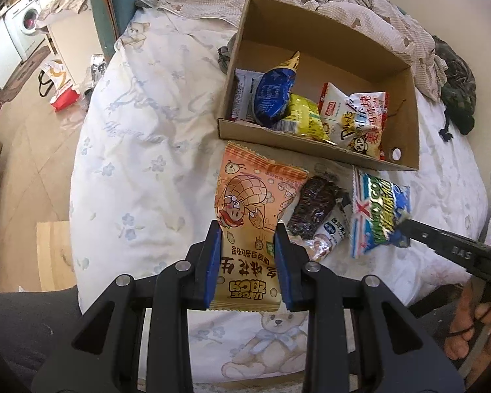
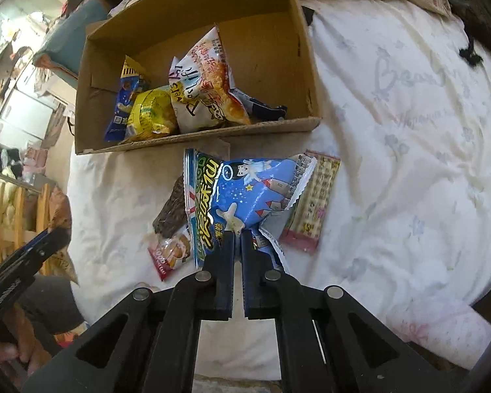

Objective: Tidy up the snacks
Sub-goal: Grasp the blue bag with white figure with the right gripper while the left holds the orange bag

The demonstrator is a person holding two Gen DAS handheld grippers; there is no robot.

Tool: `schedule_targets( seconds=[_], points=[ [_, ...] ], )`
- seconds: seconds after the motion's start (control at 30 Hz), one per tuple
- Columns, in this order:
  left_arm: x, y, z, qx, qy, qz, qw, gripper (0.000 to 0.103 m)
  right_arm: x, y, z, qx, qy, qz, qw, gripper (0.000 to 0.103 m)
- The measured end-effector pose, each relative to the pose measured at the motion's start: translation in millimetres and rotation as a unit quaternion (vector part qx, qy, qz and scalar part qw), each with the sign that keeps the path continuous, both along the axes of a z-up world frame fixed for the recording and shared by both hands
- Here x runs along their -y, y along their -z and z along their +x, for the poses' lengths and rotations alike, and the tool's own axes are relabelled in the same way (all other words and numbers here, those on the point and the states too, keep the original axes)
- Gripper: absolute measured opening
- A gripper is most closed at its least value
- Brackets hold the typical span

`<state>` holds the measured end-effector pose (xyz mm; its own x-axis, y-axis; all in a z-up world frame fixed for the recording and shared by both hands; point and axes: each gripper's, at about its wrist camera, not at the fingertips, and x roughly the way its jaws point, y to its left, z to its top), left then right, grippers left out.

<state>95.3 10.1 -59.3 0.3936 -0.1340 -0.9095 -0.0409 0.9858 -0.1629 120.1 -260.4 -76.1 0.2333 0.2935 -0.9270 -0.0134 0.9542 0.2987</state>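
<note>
My left hand-held gripper pinches the orange peanut packet, its long axis running away from me toward the cardboard box. My right hand-held gripper is pressed onto the blue-and-white snack bag, hiding its near end. A dark bar lies between them on the bed. The box, near the bed's far edge, holds a blue bag, a yellow bag and a white chip bag.

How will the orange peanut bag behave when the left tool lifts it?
The orange peanut bag is thin film, so it will probably flop beyond the left tool. It looks puffed, likely light. Its glossy surface may slip between the pads.
</note>
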Motion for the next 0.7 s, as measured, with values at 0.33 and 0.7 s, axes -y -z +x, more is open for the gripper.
schedule_targets(
  seconds=[0.33,0.7],
  points=[
    [-18.8,0.2,-1.1,-0.006,-0.027,-0.013,0.9995,0.027,14.3,-14.4,-16.2,0.013,0.029,0.057,0.998,0.002],
    [-3.8,-4.9,1.4,0.002,-0.007,-0.016,0.9998,0.027,5.9,-30.5,-14.6,0.041,0.022,0.066,0.997,0.005]
  ],
)
